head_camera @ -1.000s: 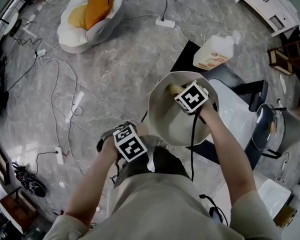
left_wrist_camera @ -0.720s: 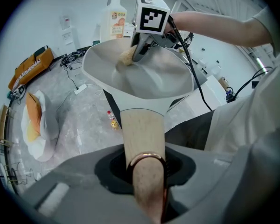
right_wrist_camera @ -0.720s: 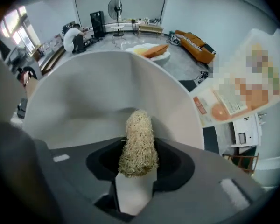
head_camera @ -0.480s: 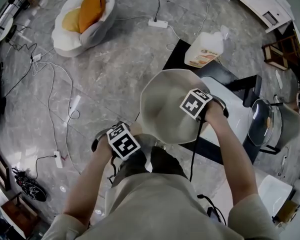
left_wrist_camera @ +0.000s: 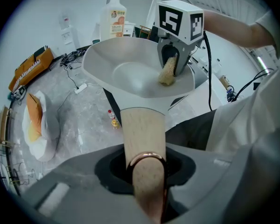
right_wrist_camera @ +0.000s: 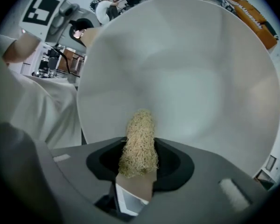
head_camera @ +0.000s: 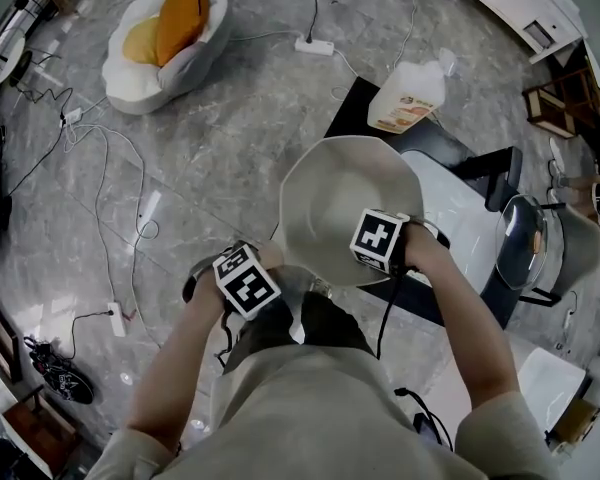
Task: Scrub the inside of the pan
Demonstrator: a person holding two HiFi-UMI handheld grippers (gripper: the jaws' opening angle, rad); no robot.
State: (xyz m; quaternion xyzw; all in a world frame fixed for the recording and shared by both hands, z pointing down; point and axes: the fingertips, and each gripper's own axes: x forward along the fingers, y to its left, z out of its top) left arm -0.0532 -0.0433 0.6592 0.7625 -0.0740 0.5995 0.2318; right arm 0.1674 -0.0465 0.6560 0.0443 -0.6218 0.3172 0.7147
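A pale cream pan (head_camera: 340, 193) is held up over the floor by its wooden handle (left_wrist_camera: 142, 129). My left gripper (head_camera: 265, 268) is shut on that handle, which runs between its jaws in the left gripper view (left_wrist_camera: 147, 171). My right gripper (head_camera: 372, 243) is shut on a straw-coloured fibrous scrubber (right_wrist_camera: 139, 143). The scrubber (left_wrist_camera: 168, 73) rests against the pan's inner wall (right_wrist_camera: 186, 69), close to the rim nearest me. From the head view the marker cube hides the scrubber.
A detergent bottle (head_camera: 408, 96) lies on the floor beyond the pan. A white beanbag with orange cushions (head_camera: 165, 30) sits far left. Cables and power strips (head_camera: 315, 45) cross the floor. A lidded pot (head_camera: 540, 253) stands on the right beside a white table (head_camera: 460, 223).
My right gripper has slid the scrubber from the pan's far side back to the rim nearest me. The pan shifted slightly left early on; my left gripper kept its hold.
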